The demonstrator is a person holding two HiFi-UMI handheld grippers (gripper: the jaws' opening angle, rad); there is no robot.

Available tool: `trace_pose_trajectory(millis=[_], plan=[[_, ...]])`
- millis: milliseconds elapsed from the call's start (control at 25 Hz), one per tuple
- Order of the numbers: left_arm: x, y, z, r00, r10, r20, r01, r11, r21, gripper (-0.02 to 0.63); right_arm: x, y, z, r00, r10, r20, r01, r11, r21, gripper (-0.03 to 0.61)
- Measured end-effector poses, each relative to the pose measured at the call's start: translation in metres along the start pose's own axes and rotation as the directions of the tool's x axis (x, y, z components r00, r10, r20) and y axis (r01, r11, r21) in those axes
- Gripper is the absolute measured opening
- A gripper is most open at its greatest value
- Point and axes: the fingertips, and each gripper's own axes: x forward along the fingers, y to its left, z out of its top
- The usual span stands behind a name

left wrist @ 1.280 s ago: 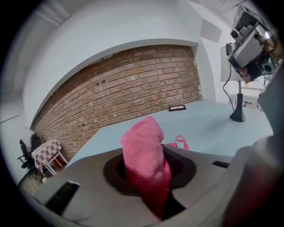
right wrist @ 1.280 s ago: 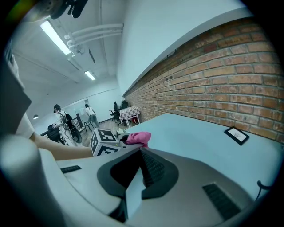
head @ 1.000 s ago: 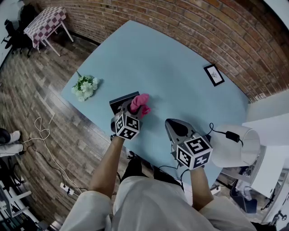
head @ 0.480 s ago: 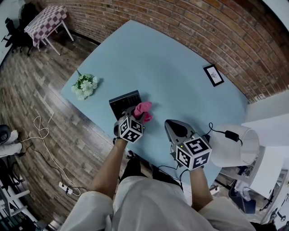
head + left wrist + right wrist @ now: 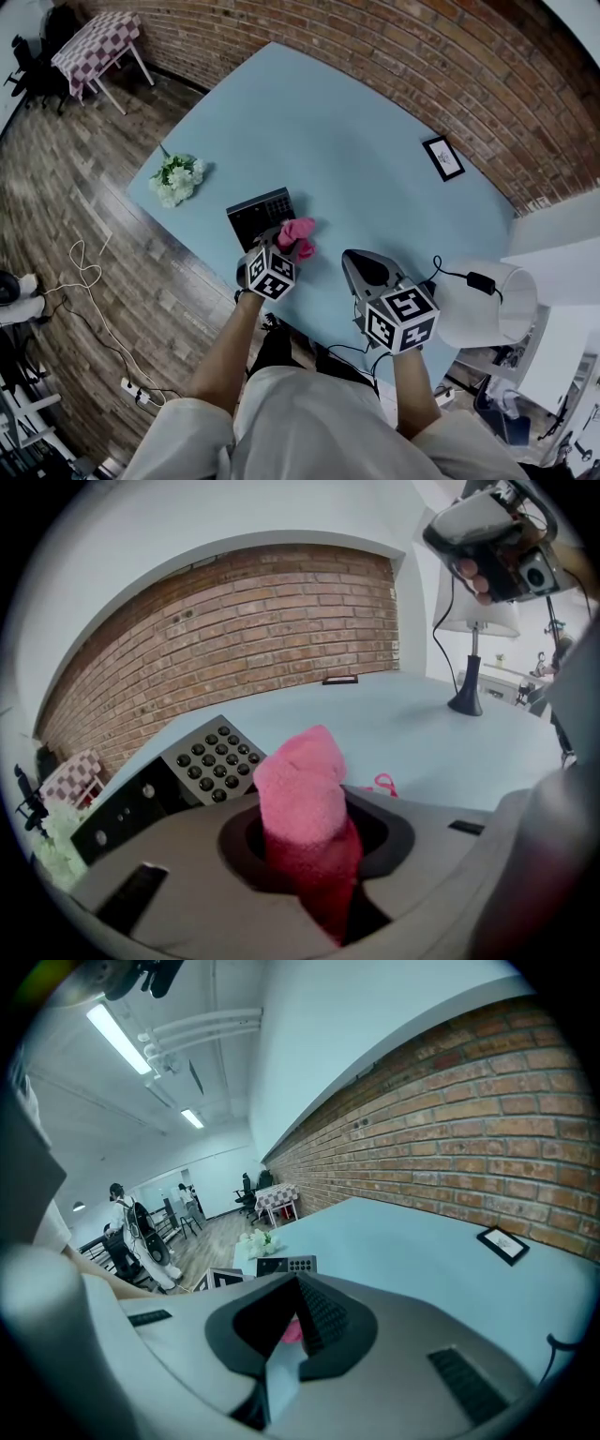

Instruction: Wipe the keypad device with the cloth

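Drawn back toward lower frame with left gripper [image 5: 284, 246] clamped on fluffy pink cloth [image 5: 296, 232], uncovering black button-faced keypad device [image 5: 258, 214]; likely between wiping strokes. Idling lower right with right gripper [image 5: 354, 261] closed, empty.

**Pink cloth in my left tongs, keypad flat beside it**

The keypad device [image 5: 260, 214] is a flat, dark rectangular box. It lies face up on the pale blue table [image 5: 366, 159], close to the near left edge. One end carries a grey panel with a grid of round dark buttons, and the rest is black with a few small knobs.

The cloth [image 5: 296, 232] is pink and fluffy, bunched into a thick roll. My left gripper [image 5: 279, 246] pinches its lower part, and the free end sticks up past the jaws. It sits just right of the keypad's near right corner. I cannot tell whether they touch.
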Motion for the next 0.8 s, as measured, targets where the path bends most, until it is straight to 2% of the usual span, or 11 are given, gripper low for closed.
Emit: trace_pose_trajectory(millis=[80,160,280,480,600,800], plan=[[-0.004,-0.001,-0.002,1.000,-0.009,0.002,0.009,1.000,-0.028,0.130,0.000,0.000,0.000,1.000,0.002,0.002,-0.002,1.000,-0.001,0.021],[-0.014,0.006,0.000,0.999,0.017,0.029,-0.015,0.998,-0.060,0.130,0.001,0.000,0.001,1.000,0.004,0.004,-0.004,1.000,-0.001,0.021],[-0.036,0.031,0.008,0.993,0.098,0.073,-0.091,0.991,-0.093,0.130,0.002,0.001,0.000,1.000,0.008,0.002,-0.008,1.000,0.000,0.021],[-0.066,0.076,0.014,0.966,0.234,0.113,-0.220,0.967,-0.127,0.130,0.007,0.013,0.002,0.999,0.036,0.000,-0.036,0.999,-0.013,0.021],[-0.074,0.098,0.016,0.953,0.281,0.109,-0.267,0.955,-0.130,0.130,0.008,0.018,0.003,0.999,0.048,-0.001,-0.048,0.999,-0.023,0.021],[-0.075,0.111,0.009,0.950,0.304,0.075,-0.298,0.951,-0.085,0.132,0.007,0.021,0.003,0.999,0.048,-0.005,-0.048,0.998,-0.030,0.021]])
